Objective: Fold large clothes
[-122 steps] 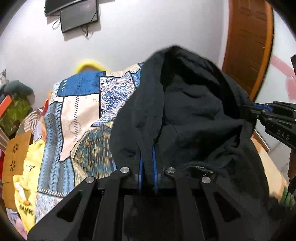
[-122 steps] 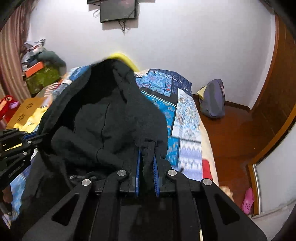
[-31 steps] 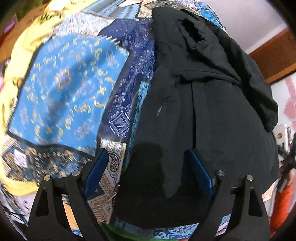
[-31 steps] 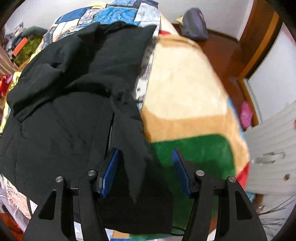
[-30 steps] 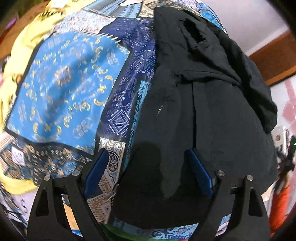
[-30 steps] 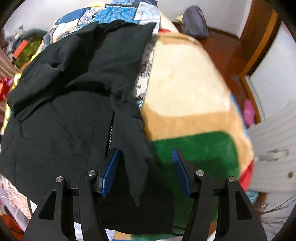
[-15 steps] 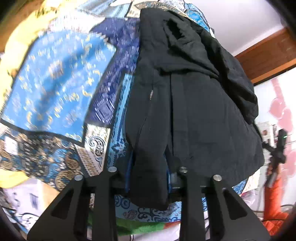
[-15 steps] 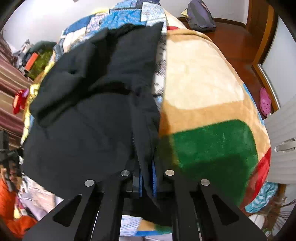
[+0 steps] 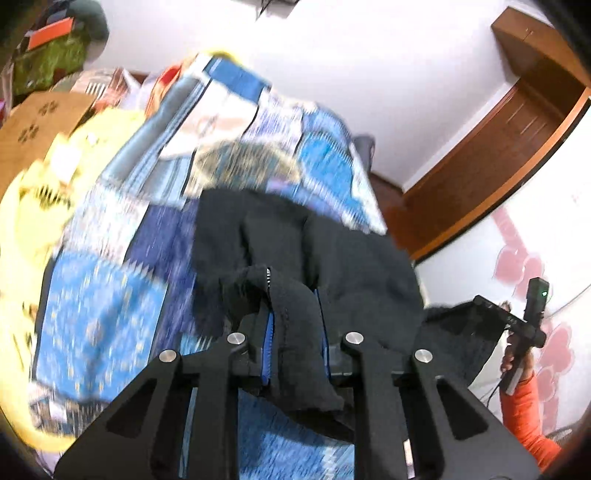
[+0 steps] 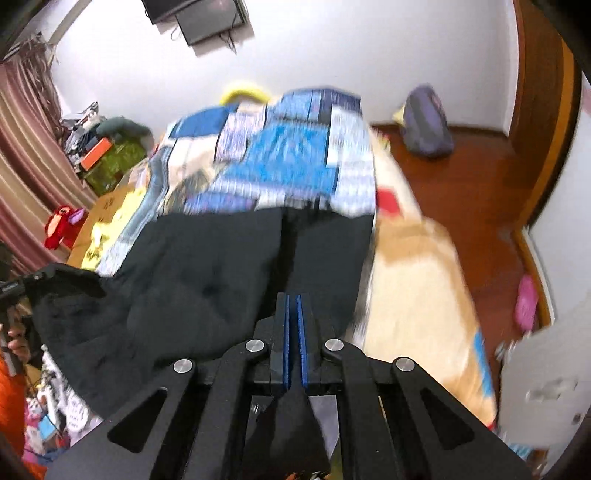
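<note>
A large black hooded jacket (image 9: 332, 251) lies across a bed with a blue patchwork cover (image 9: 103, 314). My left gripper (image 9: 293, 317) is shut on a thick fold of the jacket's zipper edge and lifts it off the bed. My right gripper (image 10: 293, 314) is shut on the jacket's (image 10: 207, 273) other bottom corner; black cloth hangs out behind its blue pads. The jacket's near end is raised while the far end rests on the cover (image 10: 280, 166). The right gripper shows at the right of the left wrist view (image 9: 517, 325).
A beige and green blanket (image 10: 417, 266) covers the bed's right side. A grey backpack (image 10: 424, 125) sits on the wood floor by a door. Boxes and clutter (image 10: 107, 158) stand left of the bed. A wall-mounted TV (image 10: 207, 18) hangs above.
Both grippers closed on the jacket's bottom corners and have lifted them up and away from the bed; the views tilted up toward the far wall.
</note>
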